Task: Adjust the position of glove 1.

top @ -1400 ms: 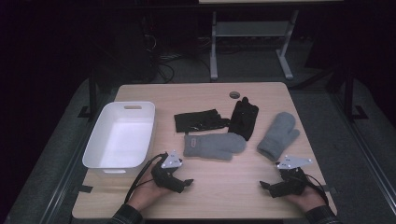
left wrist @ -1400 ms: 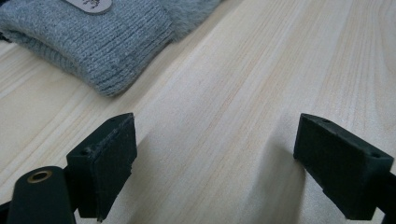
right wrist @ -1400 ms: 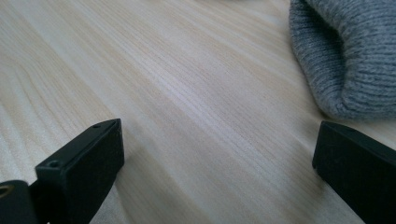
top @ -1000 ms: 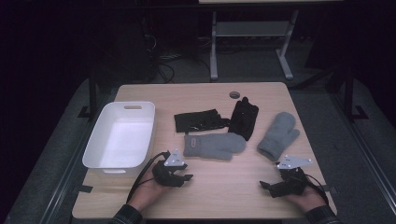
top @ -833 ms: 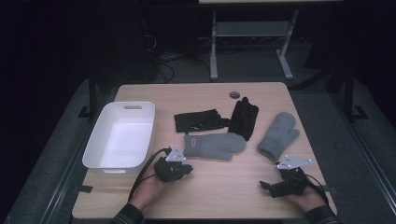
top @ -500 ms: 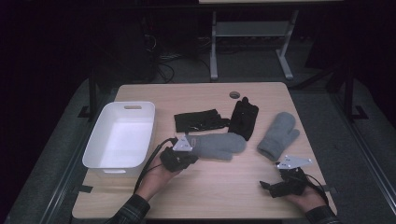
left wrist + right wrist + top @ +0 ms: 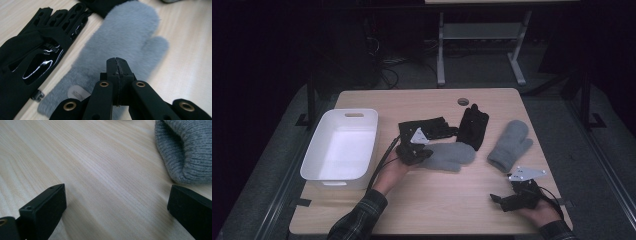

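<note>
- The wooden table [image 7: 432, 200] carries everything, and the work in hand seems to be to collect the gloves from it, probably into the white bin [image 7: 341, 145], which stands at the left side.
- The fluffy grey mitten [image 7: 120, 47] is the thing nearest to the left gripper; it lies flat near the middle of the table, with its cuff toward the person and its thumb out to one side.
- A black glove [image 7: 32, 60] lies just beside this mitten, and a second black glove [image 7: 473, 126] touches the mitten's far end, so a careless grip can catch two things at once.
- A knitted grey mitten [image 7: 509, 145] lies apart at the right; its cuff is seen close before the right gripper.
- The left gripper [image 7: 116, 65] hovers over the cuff part of the fluffy mitten; its jaws have just been closing and now they are pressed together with nothing between them.
- To do this step well, I think these jaws must first open again, then go down over the cuff and pinch only the grey fabric, away from the black glove.
- The right gripper [image 7: 115, 202] rests low near the table edge with its jaws wide apart, and it holds nothing.
</note>
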The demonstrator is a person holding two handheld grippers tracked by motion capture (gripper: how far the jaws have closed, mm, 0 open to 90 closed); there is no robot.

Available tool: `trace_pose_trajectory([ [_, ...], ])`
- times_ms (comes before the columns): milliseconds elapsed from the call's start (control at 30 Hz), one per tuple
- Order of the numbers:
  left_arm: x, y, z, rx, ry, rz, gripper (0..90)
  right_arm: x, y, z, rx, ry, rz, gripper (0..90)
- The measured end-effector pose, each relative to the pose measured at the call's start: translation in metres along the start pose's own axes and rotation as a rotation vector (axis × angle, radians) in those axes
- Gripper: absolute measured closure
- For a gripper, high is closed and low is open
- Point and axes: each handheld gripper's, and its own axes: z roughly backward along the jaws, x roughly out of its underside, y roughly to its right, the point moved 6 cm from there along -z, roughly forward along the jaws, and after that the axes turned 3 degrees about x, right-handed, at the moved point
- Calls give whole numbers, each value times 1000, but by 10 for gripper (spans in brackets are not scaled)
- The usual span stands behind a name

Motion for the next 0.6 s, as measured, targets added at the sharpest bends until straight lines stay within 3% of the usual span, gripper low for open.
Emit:
trace_pose_trajectory([
  [267,5,-3,-20,22,-38,7,899,0,0,0,-1,0,0,19],
  [600,8,16,-19,78,-62,-20,899,0,0,0,0,0,1,19],
])
